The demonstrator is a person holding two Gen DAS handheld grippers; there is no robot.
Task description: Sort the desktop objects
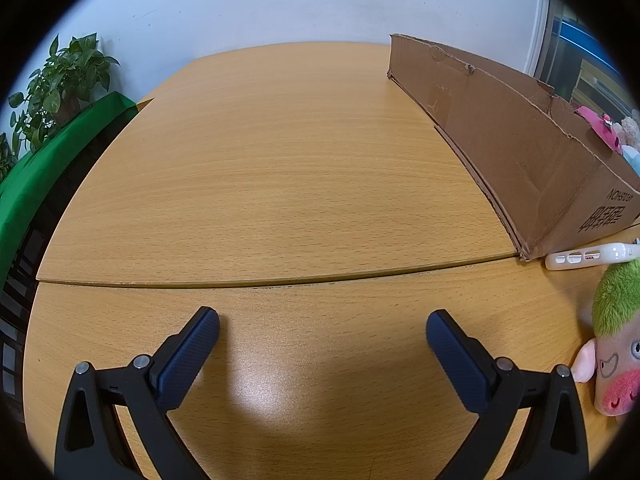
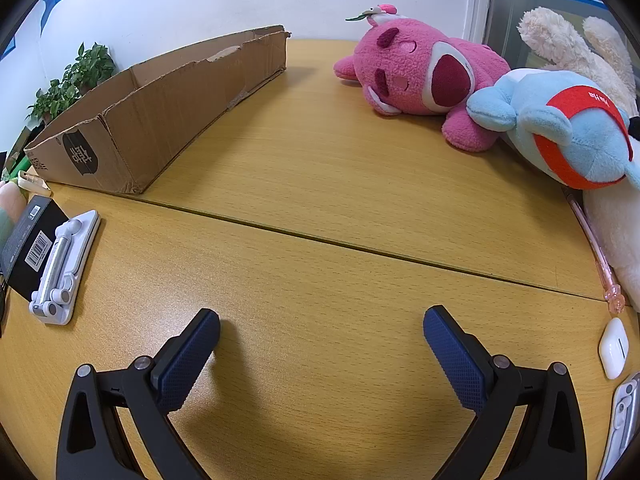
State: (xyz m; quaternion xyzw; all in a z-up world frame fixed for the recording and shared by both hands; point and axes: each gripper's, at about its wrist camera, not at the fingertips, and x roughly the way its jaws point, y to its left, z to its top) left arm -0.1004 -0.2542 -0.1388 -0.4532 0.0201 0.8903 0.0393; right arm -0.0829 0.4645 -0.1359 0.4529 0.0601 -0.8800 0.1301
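My left gripper (image 1: 322,332) hangs over a wooden table (image 1: 280,168) with its fingers spread wide and nothing between them. A seam between two tabletops runs across just ahead of the blue pads (image 1: 188,356). To the right and farther back, a long, shallow cardboard box (image 1: 520,152) with torn edges lies on the table, open at the top. A white phone case (image 1: 592,256) rests just beside the box's near corner, and a green-haired plush toy (image 1: 618,340) with pink cheeks lies near my right finger at the frame's edge. A potted plant (image 1: 60,80) and a green cloth (image 1: 48,168) sit off the table's left side.

My right gripper (image 2: 321,330) is likewise spread wide and empty above the same table (image 2: 320,184). The cardboard box (image 2: 160,108) stretches away at left. Near its close end, a white folding phone stand (image 2: 66,264) lies flat, touching a black carton with a barcode (image 2: 28,240). At right, a pink plush bear (image 2: 420,76) lies on its side against a light-blue plush toy with a red band (image 2: 568,132), with a cream plush toy (image 2: 568,48) behind them. A pink pen (image 2: 596,248) lies along the right edge, a white earbud case (image 2: 613,346) sits close to its tip, and a silver object (image 2: 624,420) is only partly in view beyond it.
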